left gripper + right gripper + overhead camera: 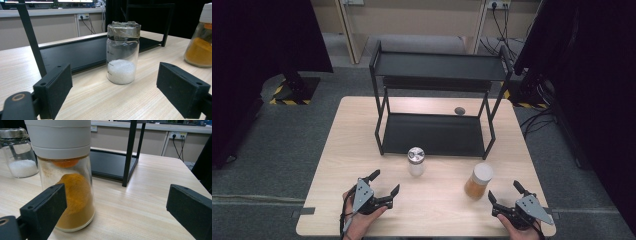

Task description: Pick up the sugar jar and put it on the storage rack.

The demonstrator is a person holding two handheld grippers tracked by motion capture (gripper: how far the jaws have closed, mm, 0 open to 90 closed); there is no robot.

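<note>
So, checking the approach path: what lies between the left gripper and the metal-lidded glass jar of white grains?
Only bare wooden table separates left gripper from jar, per the left gripper view.

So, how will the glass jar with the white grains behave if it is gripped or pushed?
The glass jar looks rigid, smooth, maybe slippery. It is under half full, so probably light. It is tall and narrow, so a high push may tip it.

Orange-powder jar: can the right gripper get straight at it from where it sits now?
Probably yes. The right gripper is open, and the orange-powder jar stands upright just ahead of its left jaw, slightly off centre. Bare table lies between; the rack stands farther back.
</note>
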